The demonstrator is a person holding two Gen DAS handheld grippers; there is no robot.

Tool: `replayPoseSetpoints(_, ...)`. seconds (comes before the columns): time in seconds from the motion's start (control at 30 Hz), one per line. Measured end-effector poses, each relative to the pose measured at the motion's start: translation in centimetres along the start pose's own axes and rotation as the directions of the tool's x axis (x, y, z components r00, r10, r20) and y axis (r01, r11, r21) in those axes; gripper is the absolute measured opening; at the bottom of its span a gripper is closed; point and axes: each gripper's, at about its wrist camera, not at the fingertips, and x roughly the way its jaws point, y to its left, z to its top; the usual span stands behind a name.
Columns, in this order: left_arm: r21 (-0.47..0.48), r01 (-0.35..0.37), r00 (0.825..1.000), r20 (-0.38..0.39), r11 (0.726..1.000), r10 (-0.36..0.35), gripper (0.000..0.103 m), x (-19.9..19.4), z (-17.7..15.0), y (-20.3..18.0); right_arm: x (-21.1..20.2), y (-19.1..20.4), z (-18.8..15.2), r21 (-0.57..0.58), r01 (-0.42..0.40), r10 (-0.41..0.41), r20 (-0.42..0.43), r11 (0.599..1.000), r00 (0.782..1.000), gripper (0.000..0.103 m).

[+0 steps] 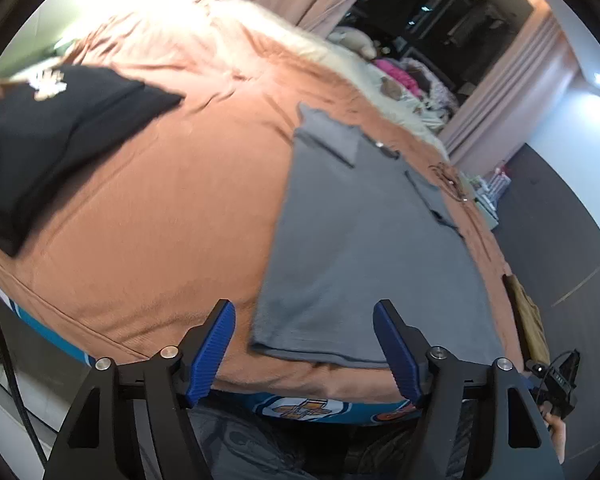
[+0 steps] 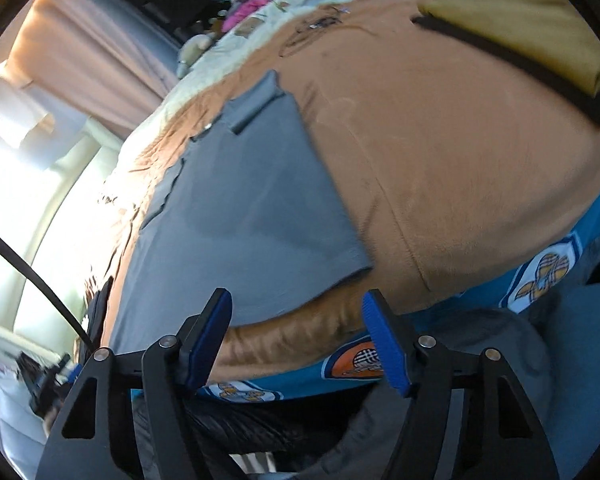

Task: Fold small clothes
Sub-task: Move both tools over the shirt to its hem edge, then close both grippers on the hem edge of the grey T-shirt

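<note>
A grey T-shirt (image 1: 360, 240) (image 2: 252, 208) lies flat on a brown blanket, sleeves folded inward and its hem toward me. My left gripper (image 1: 304, 312) hangs just over the hem's left corner, its jaws apart with nothing pressed between the blue pads (image 1: 214, 348). My right gripper (image 2: 296, 300) hovers at the hem's right corner near the bed's front edge, also open and holding nothing. Neither pair of pads touches the cloth.
The brown blanket (image 1: 160, 220) (image 2: 440, 160) covers a bed over a blue patterned sheet (image 1: 308, 406). A folded black garment (image 1: 60, 132) lies at the left. A folded yellow garment (image 2: 520, 28) lies at the right. Curtains, plush toys and floor lie beyond.
</note>
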Motion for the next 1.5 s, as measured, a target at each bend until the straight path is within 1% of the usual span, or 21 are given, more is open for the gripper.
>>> replayPoseSetpoints(0.1,-0.046,0.003,0.999,-0.040,0.999,-0.004,0.061,2.0,-0.1,1.0,1.6,-1.4,1.0,0.048,-0.011,0.011,-0.015,0.999,1.000,0.066)
replayPoseSetpoints(0.2,-0.074,-0.001,0.998,-0.068,0.997,-0.004,0.057,3.3,0.0,1.7,3.3,-2.6,1.7,0.102,-0.030,0.033,-0.027,0.994,0.999,0.066)
replayPoseSetpoints(0.27,-0.098,0.004,0.997,-0.082,0.995,-0.012,0.057,4.1,0.0,2.0,4.0,-2.9,1.9,0.133,-0.071,0.075,-0.031,0.989,0.997,0.064)
replayPoseSetpoints(0.37,-0.134,0.011,0.995,-0.100,0.991,-0.025,0.057,5.1,-0.3,2.7,4.1,-3.5,1.9,0.162,-0.128,0.131,-0.010,0.979,0.991,0.064)
replayPoseSetpoints(0.5,-0.180,0.027,0.990,-0.130,0.983,-0.051,0.057,5.9,-1.0,3.3,4.0,-4.2,1.8,0.208,-0.233,0.237,0.005,0.950,0.972,0.063)
replayPoseSetpoints(0.57,-0.200,0.041,0.989,-0.135,0.979,-0.068,0.057,6.0,-1.4,3.6,4.4,-4.7,1.6,0.232,-0.248,0.256,-0.004,0.941,0.967,0.063)
replayPoseSetpoints(0.7,-0.266,0.084,0.984,-0.131,0.960,-0.122,0.057,5.7,-1.5,4.3,6.1,-5.7,1.0,0.317,-0.320,0.337,0.001,0.893,0.942,0.063)
replayPoseSetpoints(0.8,-0.321,0.122,0.977,-0.128,0.939,-0.170,0.057,5.5,-2.0,4.8,6.8,-5.5,0.9,0.322,-0.329,0.344,0.009,0.888,0.939,0.063)
replayPoseSetpoints(0.83,-0.335,0.130,0.976,-0.125,0.933,-0.181,0.057,5.5,-2.1,4.9,7.0,-6.1,1.1,0.324,-0.327,0.339,0.020,0.888,0.941,0.061)
replayPoseSetpoints(0.87,-0.355,0.144,0.973,-0.118,0.924,-0.197,0.057,5.4,-2.2,5.0,7.2,-6.6,1.2,0.326,-0.323,0.330,0.034,0.889,0.943,0.052)
replayPoseSetpoints(0.93,-0.394,0.172,0.968,-0.102,0.903,-0.229,0.057,5.2,-2.4,5.2,7.6,-7.2,1.7,0.342,-0.318,0.314,0.069,0.884,0.947,0.045)
replayPoseSetpoints(1.0,-0.430,0.199,0.961,-0.089,0.881,-0.260,0.057,5.2,-2.6,5.3,8.1,-7.7,2.3,0.363,-0.324,0.315,0.087,0.874,0.945,0.043)
replayPoseSetpoints(1.03,-0.444,0.207,0.959,-0.082,0.872,-0.270,0.057,5.2,-2.7,5.2,8.4,-7.7,2.6,0.364,-0.321,0.312,0.086,0.874,0.946,0.035)
replayPoseSetpoints(1.07,-0.457,0.211,0.959,-0.075,0.864,-0.274,0.057,5.3,-2.7,5.1,8.5,-7.7,2.9,0.362,-0.314,0.305,0.084,0.878,0.949,0.023)
replayPoseSetpoints(1.17,-0.474,0.203,0.964,-0.054,0.857,-0.259,0.057,5.4,-2.7,5.0,8.4,-7.6,3.6,0.354,-0.293,0.279,0.091,0.888,0.956,0.003)
replayPoseSetpoints(1.27,-0.496,0.194,0.971,-0.027,0.846,-0.238,0.057,5.6,-2.4,4.7,7.3,-7.0,4.0,0.328,-0.275,0.248,0.122,0.904,0.961,0.002)
replayPoseSetpoints(1.33,-0.501,0.179,0.976,-0.016,0.846,-0.216,0.056,5.7,-2.2,4.6,6.9,-6.4,4.0,0.311,-0.261,0.230,0.133,0.914,0.964,0.001)
replayPoseSetpoints(1.4,-0.505,0.155,0.982,-0.013,0.849,-0.187,0.043,6.0,-2.2,4.3,7.2,-5.0,3.2,0.295,-0.248,0.218,0.130,0.923,0.967,0.001)
replayPoseSetpoints(1.43,-0.511,0.141,0.984,-0.018,0.848,-0.175,0.041,6.2,-2.2,4.2,7.2,-4.7,3.1,0.292,-0.242,0.213,0.126,0.925,0.969,0.001)
replayPoseSetpoints(1.47,-0.519,0.135,0.985,-0.022,0.844,-0.170,0.035,6.5,-2.2,4.2,7.4,-4.5,2.9,0.291,-0.236,0.208,0.123,0.927,0.970,0.001)
replayPoseSetpoints(1.5,-0.528,0.127,0.986,-0.026,0.839,-0.165,0.027,6.8,-2.3,4.2,7.6,-4.1,2.9,0.292,-0.233,0.207,0.118,0.928,0.971,0.001)
